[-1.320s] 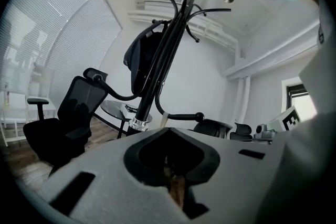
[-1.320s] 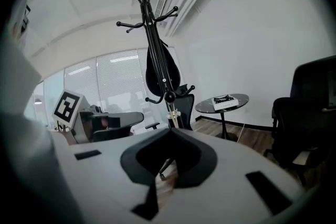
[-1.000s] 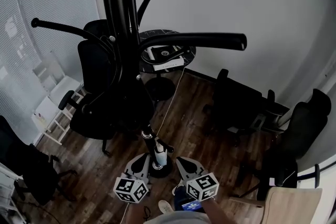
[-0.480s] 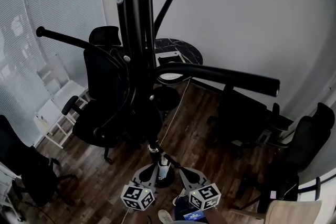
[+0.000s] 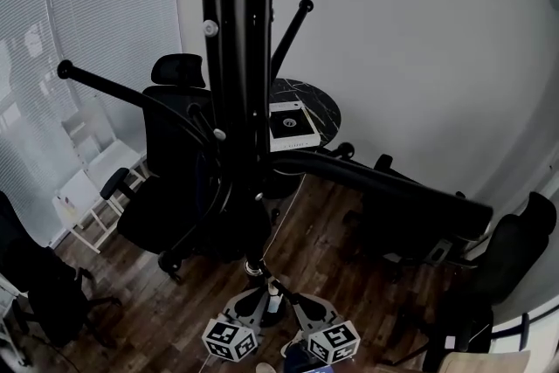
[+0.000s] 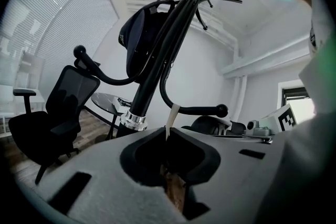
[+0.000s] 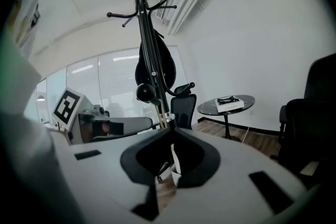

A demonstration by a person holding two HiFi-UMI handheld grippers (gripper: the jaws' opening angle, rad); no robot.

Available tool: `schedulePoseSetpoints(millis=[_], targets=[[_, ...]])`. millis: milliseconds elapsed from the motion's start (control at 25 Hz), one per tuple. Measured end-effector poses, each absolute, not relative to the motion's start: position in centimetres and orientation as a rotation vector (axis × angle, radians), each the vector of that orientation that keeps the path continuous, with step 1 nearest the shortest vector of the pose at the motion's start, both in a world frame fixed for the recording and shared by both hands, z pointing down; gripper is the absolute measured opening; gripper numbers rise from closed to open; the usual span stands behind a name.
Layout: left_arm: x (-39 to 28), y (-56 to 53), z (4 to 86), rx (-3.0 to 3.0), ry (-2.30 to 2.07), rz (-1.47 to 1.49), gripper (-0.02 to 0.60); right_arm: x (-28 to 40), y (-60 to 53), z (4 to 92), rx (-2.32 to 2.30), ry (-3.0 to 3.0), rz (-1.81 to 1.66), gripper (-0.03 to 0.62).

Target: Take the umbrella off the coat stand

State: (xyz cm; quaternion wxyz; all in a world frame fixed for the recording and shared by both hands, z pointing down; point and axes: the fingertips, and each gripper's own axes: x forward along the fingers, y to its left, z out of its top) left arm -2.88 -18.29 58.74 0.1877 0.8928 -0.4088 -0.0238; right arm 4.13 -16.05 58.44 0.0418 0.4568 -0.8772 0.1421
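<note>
Umbrella (image 6: 139, 34) hangs on stand (image 5: 232, 57); left gripper (image 5: 255, 300) and right gripper (image 5: 295, 303) both clenched, near its foot.

Coat stand (image 5: 234, 57) stood upright, black, slim pole with curved arms tipped in ball knobs, umbrella (image 6: 142, 34) hung closed, black, a rounded bundle against the pole below the upper hooks (handle not discernible).
</note>
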Motion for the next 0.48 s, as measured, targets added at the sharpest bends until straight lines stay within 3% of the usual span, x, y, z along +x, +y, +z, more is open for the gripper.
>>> schedulePoseSetpoints(millis=[360, 480], targets=[[-1.9, -19.5, 59.8, 2.536, -1.130, -0.008, 0.025, 4.3, -16.9, 59.6, 1.375, -2.669, 0.469, 0.012], [-1.7, -19.9, 59.4, 2.544, -1.130, -0.045, 0.063, 4.7, -17.0, 60.2, 1.378, -2.649, 0.485, 0.012]])
